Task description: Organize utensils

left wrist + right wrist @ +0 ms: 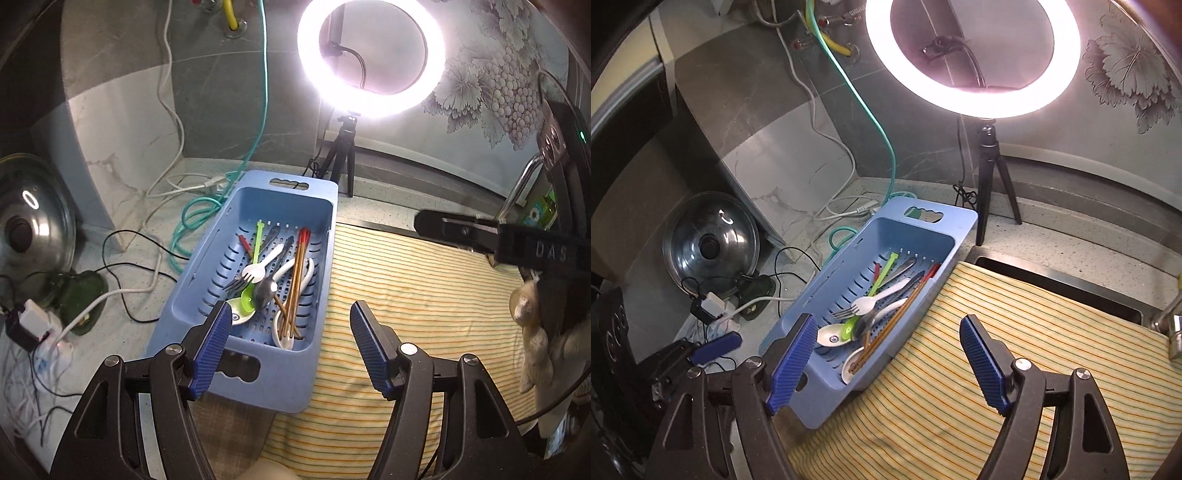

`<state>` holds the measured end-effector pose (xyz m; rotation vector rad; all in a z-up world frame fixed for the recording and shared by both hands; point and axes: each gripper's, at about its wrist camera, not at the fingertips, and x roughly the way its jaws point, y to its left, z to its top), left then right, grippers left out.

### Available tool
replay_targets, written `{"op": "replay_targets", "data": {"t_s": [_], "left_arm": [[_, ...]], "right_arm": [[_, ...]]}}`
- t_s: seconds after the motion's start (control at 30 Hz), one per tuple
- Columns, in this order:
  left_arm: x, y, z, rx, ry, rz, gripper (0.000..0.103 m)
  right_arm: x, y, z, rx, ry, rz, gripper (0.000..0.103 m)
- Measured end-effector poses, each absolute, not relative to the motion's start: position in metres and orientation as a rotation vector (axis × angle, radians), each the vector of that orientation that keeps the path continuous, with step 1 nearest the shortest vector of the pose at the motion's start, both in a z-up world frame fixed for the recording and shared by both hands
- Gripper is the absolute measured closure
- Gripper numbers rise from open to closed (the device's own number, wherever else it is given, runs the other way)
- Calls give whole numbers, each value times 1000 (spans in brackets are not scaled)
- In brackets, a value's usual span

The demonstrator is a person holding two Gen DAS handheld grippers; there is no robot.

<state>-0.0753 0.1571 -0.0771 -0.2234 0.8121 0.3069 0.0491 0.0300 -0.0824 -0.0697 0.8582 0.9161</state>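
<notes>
Left gripper (290,347) low center of left wrist view, jaws spread wide, nothing between blue pads (210,350). Right gripper (888,363) low center of right wrist view, likewise wide apart, empty; also seen from the side at right edge of left view (461,230), gloved hand (535,332) below it.

Blue basket (328,206) mid-frame in both views (955,236), slotted floor, handle cutouts at each end. Sits on speckled counter (376,192), right edge touching striped yellow cloth (424,295) that fills lower right of both views (1015,350).

Utensils heaped inside basket, toward near end: white plastic fork (258,269) across a metal fork (236,283), green spoon (248,299), metal spoon (265,291), brown chopsticks w/ red tips (295,280) running lengthwise, white ceramic spoon (284,338) at near end, another white spoon (240,315) by left pad. Same pile in right view: white fork (866,303), chopsticks (897,317).

Lit ring light (369,55) on small black tripod (341,155) upper center/right, behind basket. Pot lid (26,225) leaning at left edge. Teal hose (262,92) and white cable (170,92) hang down wall at upper left, coil on counter beside basket. Power strip w/ plugs (40,328) lower left.
</notes>
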Motion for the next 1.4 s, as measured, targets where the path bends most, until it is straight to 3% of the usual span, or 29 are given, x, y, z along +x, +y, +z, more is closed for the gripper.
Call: {"op": "replay_targets", "data": {"t_s": [0.2, 1.4], "left_arm": [[-89, 153, -70, -237, 796, 347, 28], [-93, 145, -64, -228, 795, 340, 28]], "right_arm": [[26, 13, -77, -98, 817, 875, 27], [12, -11, -75, -92, 807, 834, 26]]}}
